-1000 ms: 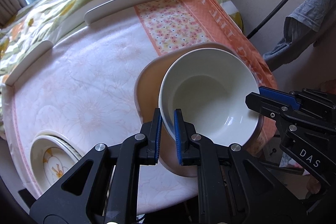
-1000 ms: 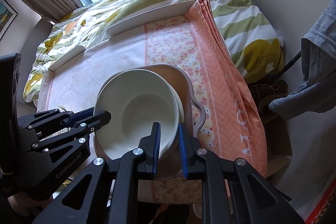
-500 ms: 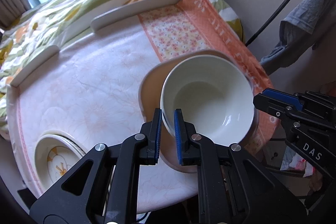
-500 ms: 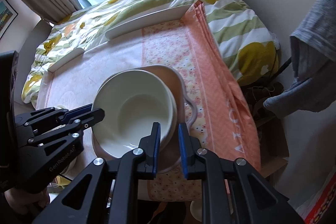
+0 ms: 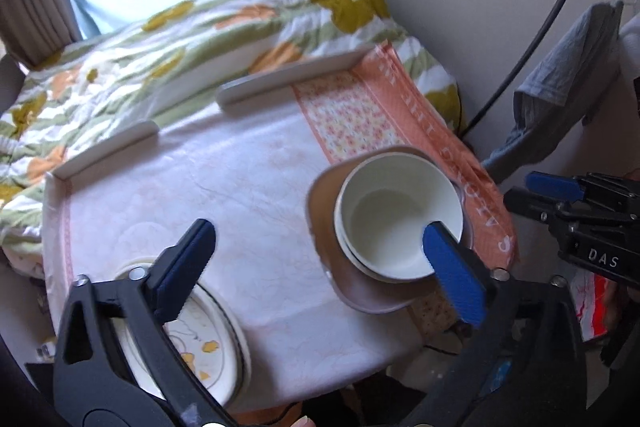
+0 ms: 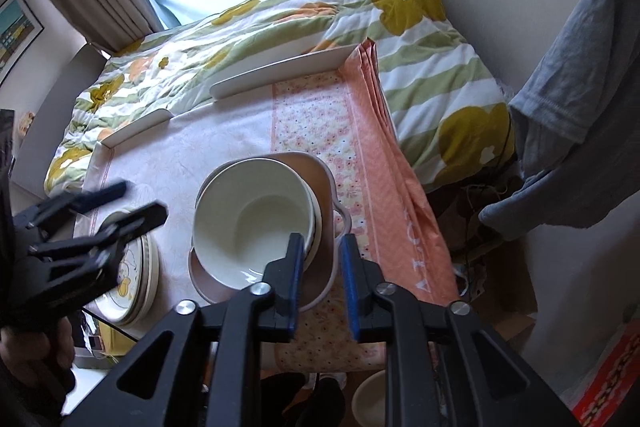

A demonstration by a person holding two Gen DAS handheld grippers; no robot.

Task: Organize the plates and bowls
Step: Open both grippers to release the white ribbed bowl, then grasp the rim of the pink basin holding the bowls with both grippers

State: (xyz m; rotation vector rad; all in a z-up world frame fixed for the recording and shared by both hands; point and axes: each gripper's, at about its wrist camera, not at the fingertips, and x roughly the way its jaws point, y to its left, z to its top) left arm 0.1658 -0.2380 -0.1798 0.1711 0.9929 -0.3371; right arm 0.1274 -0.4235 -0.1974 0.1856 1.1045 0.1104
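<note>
The white bowl [image 5: 400,223] is being left nested in a second bowl on the beige plate [image 5: 320,203], near the right edge of the table [image 5: 240,187]. The left tool [image 5: 320,263] is being held fully spread, its jaws having just been opened, with nothing gripped; one blue pad is seen in front of the bowl rim. The right tool [image 6: 320,271] is being held partly open, its jaws having just been parted, clear of the rim and empty. The patterned plates [image 5: 208,339] are stacked at the near left corner.

Risk, as judged: the glazed bowls are smooth and hard, and a rim clipped by a pad could tip the stack off the plate. The quilted cloth [image 6: 180,163] is soft and could slide.
</note>
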